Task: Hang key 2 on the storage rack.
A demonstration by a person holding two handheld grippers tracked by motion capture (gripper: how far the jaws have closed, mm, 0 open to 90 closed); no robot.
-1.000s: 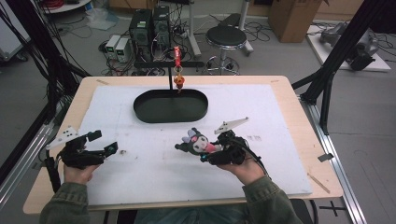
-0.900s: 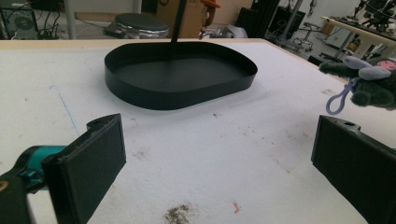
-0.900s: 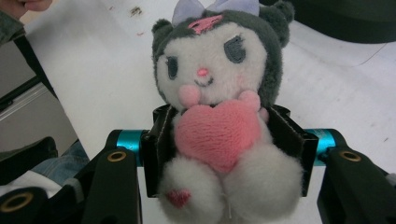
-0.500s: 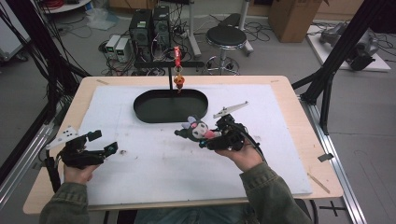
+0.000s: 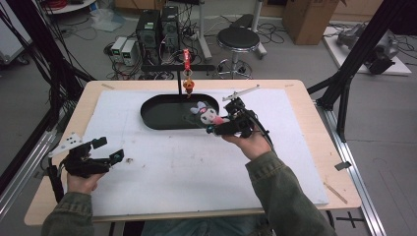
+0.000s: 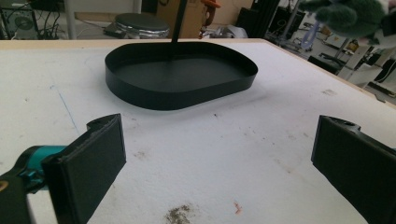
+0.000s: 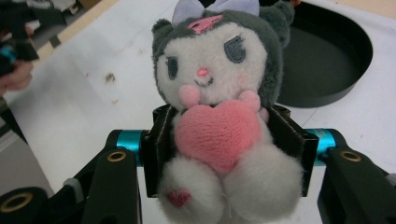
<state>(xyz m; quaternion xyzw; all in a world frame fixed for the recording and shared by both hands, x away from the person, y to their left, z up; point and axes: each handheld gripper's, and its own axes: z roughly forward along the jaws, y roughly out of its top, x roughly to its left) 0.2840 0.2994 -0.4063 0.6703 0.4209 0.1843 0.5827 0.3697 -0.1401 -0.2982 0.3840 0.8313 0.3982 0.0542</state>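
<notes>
Carrying step in hand: plush toy [image 5: 209, 114] clamped at the waist in right gripper [image 5: 220, 123], hovering over near rim of black oval tray [image 5: 162, 119]. Next, by judgement: on over the tray floor, lower, release. Left gripper [image 5: 105, 150] resting on table [image 5: 305, 105], jaws apart, empty. Count: one table, one tray, two grippers, one toy.

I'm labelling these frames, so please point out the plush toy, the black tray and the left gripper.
plush toy [image 7: 217, 126]: right gripper view, on its pink heart.
black tray [image 6: 180, 91]: left gripper view, on its near outer wall.
left gripper [image 5: 112, 150]: high view, midway between its fingertips.
</notes>
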